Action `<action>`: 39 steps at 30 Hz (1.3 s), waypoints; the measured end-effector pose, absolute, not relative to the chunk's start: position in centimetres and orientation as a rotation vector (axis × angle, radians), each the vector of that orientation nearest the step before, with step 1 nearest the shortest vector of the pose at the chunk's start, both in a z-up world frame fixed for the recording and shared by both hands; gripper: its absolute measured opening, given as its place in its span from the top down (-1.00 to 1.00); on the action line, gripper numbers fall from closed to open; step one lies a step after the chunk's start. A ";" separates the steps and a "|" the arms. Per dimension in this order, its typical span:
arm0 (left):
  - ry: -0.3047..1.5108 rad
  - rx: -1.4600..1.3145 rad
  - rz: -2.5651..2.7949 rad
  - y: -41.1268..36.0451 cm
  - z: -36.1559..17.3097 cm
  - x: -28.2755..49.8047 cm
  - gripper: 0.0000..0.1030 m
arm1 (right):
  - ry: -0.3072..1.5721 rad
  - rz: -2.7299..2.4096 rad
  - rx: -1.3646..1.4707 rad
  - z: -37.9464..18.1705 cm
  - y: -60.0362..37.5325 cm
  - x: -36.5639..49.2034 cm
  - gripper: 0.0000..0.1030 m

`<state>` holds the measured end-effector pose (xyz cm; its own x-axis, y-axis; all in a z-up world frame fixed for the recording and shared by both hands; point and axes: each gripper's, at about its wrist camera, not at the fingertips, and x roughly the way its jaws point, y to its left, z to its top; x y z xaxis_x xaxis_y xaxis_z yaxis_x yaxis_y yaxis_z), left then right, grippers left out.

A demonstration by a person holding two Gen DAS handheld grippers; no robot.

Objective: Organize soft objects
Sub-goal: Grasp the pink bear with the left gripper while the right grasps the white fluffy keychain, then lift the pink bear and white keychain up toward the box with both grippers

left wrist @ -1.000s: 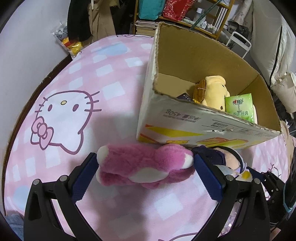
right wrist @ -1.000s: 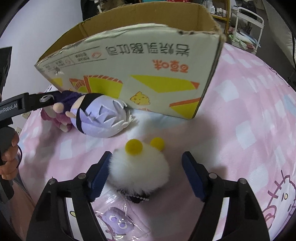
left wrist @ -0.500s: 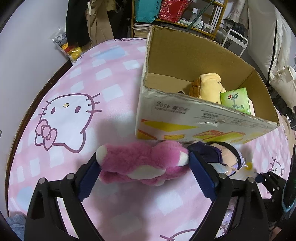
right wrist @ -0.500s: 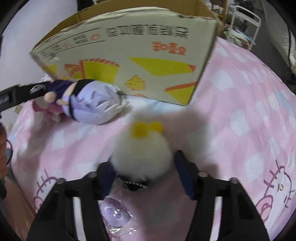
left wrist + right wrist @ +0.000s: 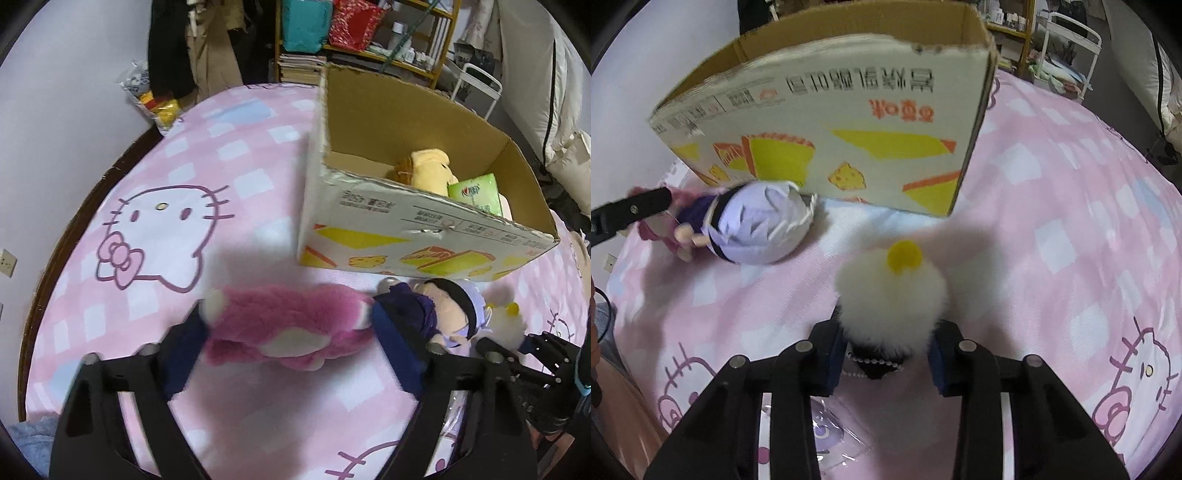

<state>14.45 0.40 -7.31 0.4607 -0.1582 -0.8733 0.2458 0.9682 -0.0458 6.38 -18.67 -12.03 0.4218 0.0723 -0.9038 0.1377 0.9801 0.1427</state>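
Observation:
A pink plush (image 5: 280, 325) lies crosswise on the pink bedspread. My left gripper (image 5: 288, 315) is closing on it, and its blue pads (image 5: 391, 332) press on both ends. My right gripper (image 5: 886, 341) is shut on a fluffy white plush with yellow ears (image 5: 890, 291). A doll with pale purple hair (image 5: 757, 229) lies between the two plushes, against the cardboard box (image 5: 849, 110). The box (image 5: 406, 221) stands open just behind the toys. Inside it are a yellow plush (image 5: 428, 170) and a green pack (image 5: 476, 194).
The bedspread has a cat-face print (image 5: 166, 236) left of the box. A clear bag with a purple figure (image 5: 827, 432) lies under my right gripper. Shelves and hanging clothes (image 5: 354, 37) stand beyond the bed. A white rack (image 5: 480, 85) is at the far right.
The right jaws came together on the white plush, which now sits squeezed between the pads. The left jaws narrowed onto the pink plush's ends, and that view drew back a little from the box.

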 end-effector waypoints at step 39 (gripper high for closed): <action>1.103 0.055 -0.252 0.3 -9.1 15.0 -0.56 | 0.937 -0.010 0.201 -8.7 -19.7 6.0 0.25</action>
